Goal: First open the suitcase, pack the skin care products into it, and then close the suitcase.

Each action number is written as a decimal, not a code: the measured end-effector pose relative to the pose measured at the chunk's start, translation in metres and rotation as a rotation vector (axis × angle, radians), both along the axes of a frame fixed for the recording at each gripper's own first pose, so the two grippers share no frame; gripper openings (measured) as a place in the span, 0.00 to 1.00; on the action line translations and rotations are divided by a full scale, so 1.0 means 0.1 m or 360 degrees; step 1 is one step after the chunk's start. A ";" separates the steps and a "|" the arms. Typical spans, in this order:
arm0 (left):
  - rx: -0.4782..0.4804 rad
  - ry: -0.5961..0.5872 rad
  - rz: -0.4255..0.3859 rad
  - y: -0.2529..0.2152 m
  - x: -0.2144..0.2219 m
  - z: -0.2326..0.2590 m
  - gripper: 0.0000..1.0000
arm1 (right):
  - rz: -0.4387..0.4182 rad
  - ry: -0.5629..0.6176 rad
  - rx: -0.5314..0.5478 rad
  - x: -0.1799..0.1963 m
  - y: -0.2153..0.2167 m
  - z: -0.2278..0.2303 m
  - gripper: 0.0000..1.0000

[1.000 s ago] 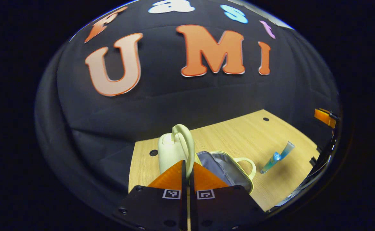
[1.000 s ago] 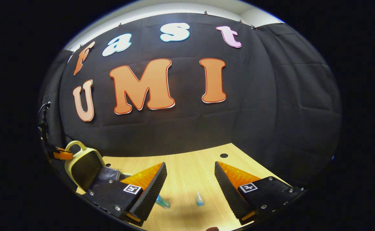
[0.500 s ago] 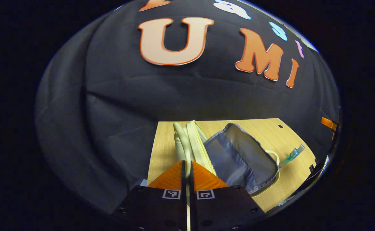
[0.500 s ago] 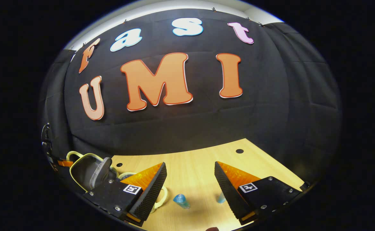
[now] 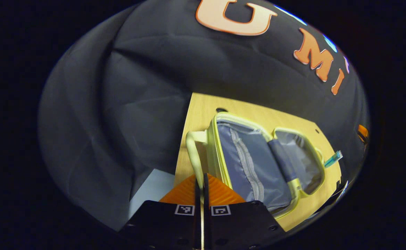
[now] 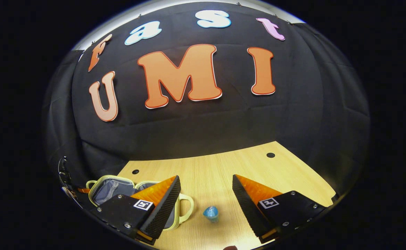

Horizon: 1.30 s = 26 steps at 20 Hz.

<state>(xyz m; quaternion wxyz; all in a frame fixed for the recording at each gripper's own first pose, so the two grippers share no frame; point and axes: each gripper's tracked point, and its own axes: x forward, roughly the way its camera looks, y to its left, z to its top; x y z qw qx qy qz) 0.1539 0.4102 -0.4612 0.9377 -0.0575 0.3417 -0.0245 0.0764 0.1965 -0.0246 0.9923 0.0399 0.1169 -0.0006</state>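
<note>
Left gripper view: the left gripper has its fingers pressed together on the pale yellow handle of the suitcase, the strap running down into the slit between them. A second ago the lid stood upright with this handle at the top; half a second ago it was swinging over; now the suitcase lies fully open and flat on the wooden table. Both halves face up. The near half shows its grey lining and a zip pocket. The far half, past the hinge strip, is shallower and also grey-lined. Just beyond the far half's right rim lies the blue-green skin care tube, on the table, outside the suitcase. It has not moved on the table across the three moments.

Right gripper view: the open suitcase sits at lower left, partly behind the near finger, with its second handle looping out toward the middle. The tube, seen cap-first, lies on the table between the fingers of the right gripper. The jaws are spread wide, nothing in them, same gap as before. The tube has come nearer to centre between the fingers than a second ago, when it lay closer to the left one.
</note>
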 end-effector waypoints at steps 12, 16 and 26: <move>0.0083 0.0083 0.0202 0.32 -0.03 -0.29 0.31 | -0.0061 0.0047 -0.0028 -0.09 -0.18 -0.14 0.95; 0.0265 -0.0012 0.0367 0.59 -0.12 0.08 0.98 | -0.0062 0.0038 -0.0083 -0.13 -0.27 -0.16 0.95; 0.0497 -0.0628 0.0356 -0.59 -0.13 2.03 0.98 | -0.0029 -0.0046 -0.0182 -0.19 -0.71 -0.13 0.95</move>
